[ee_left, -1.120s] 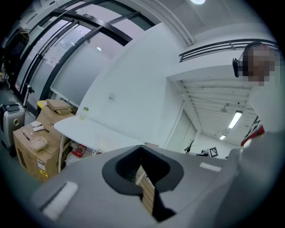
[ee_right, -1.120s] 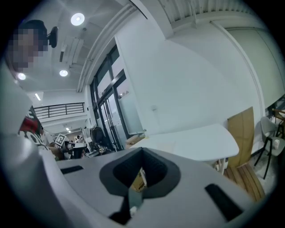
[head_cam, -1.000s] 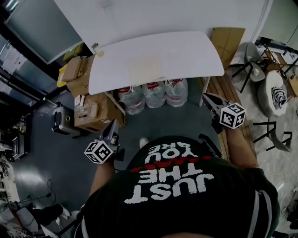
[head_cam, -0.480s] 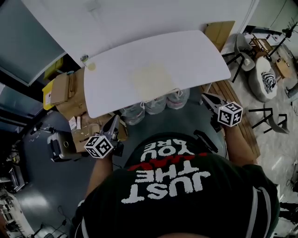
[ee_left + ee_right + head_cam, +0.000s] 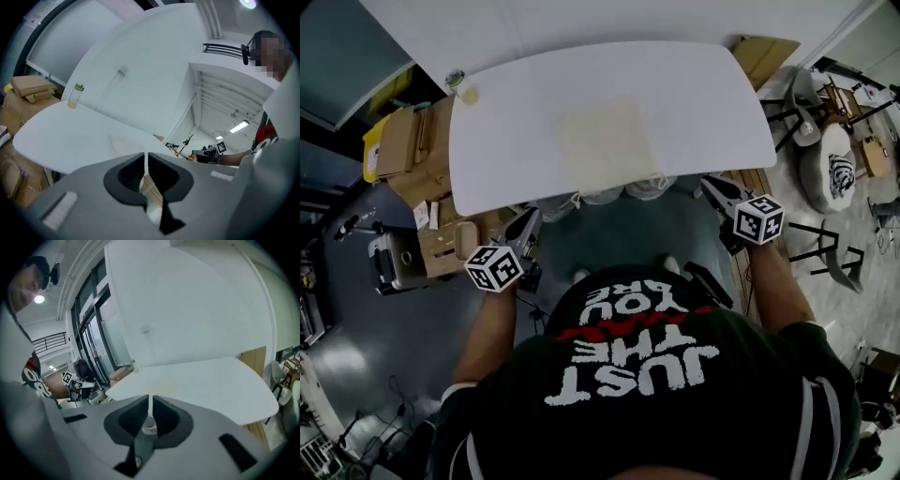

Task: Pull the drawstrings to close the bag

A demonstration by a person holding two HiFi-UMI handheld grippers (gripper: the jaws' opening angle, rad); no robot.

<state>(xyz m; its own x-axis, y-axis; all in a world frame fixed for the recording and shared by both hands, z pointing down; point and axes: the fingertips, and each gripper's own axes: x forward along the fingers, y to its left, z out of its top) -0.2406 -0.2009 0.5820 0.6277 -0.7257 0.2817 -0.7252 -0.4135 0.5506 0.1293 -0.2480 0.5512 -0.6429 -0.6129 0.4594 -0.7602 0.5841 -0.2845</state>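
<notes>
The left gripper [image 5: 528,221] and right gripper [image 5: 710,185] were each pressed together on nothing, just off the desk's [image 5: 703,103] near edge. A pale flat shape, probably the bag [image 5: 605,142], lay mid-desk, well apart from both.

The person wears a black T-shirt [image 5: 661,398] with big white letters and a red stripe across them. The left gripper [image 5: 529,221] and the right gripper [image 5: 710,185] are grey with dark jaws. Each carries a cube [image 5: 495,267] with black-and-white square markers.
</notes>
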